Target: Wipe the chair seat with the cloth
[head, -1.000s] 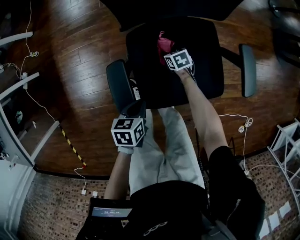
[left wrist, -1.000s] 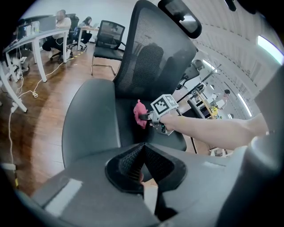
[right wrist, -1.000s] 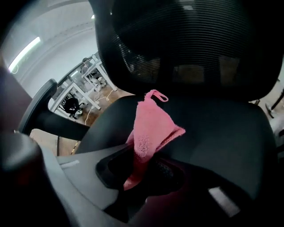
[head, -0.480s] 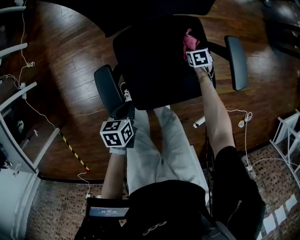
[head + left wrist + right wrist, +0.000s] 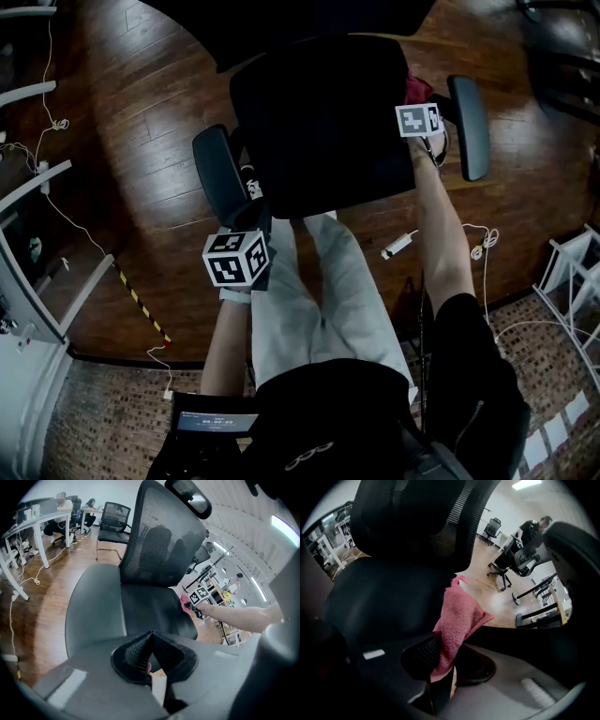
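The left gripper (image 5: 149,638) is clenched on nothing and hangs near the left armrest (image 5: 218,173), so it does not steady the chair; I think the seat (image 5: 319,122) may turn away under a push. The right gripper (image 5: 443,656) grasps the pink cloth (image 5: 457,618) at the seat's right edge, near the right armrest (image 5: 469,127). There the cloth could run off the edge or catch on that armrest. Only its lower end seems pinched, so it may slip out. Whether the cloth touches the seat is hard to tell, and the base is hidden.
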`<control>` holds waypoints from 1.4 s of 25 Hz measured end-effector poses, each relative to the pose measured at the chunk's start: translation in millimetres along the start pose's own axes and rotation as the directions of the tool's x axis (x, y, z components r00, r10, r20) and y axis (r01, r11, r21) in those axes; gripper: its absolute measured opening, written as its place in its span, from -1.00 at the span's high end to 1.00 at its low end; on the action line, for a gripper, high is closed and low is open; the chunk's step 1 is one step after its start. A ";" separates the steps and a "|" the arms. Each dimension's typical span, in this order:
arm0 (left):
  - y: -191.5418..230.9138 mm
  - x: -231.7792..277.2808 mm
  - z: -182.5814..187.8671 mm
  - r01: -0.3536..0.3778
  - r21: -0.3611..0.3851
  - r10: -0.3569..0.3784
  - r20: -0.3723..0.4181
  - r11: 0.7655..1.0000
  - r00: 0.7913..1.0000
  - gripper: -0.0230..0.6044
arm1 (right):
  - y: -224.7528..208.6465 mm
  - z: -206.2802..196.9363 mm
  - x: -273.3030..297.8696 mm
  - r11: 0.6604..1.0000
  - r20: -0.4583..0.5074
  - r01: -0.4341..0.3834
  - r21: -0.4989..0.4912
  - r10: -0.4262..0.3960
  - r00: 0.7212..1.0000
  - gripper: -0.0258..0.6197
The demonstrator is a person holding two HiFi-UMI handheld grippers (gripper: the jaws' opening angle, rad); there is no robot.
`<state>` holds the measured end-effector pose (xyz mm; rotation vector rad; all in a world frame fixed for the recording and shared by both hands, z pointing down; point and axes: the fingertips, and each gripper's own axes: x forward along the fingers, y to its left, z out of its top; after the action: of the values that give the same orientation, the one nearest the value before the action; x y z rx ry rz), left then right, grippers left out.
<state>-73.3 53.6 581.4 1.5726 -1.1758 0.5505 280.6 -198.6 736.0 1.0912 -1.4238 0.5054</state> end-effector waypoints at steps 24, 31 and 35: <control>-5.8 3.4 4.9 0.047 -0.002 -0.047 0.030 0.999 0.998 0.95 | 337.3 41.6 -59.9 0.835 0.067 -0.519 -0.182 0.537 0.841 0.71; -6.2 2.8 6.4 0.043 0.001 -0.043 0.055 0.999 0.998 0.95 | 405.9 57.5 -106.7 0.679 0.147 -0.704 -0.209 0.734 0.663 0.71; -5.7 2.0 7.1 0.034 0.011 -0.035 0.069 0.999 0.997 0.95 | 414.8 55.3 -112.3 0.633 0.147 -0.750 -0.193 0.774 0.615 0.71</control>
<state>-68.9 46.1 577.9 1.6285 -1.1971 0.4837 -112.6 -16.6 741.9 0.3820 -2.0890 0.9178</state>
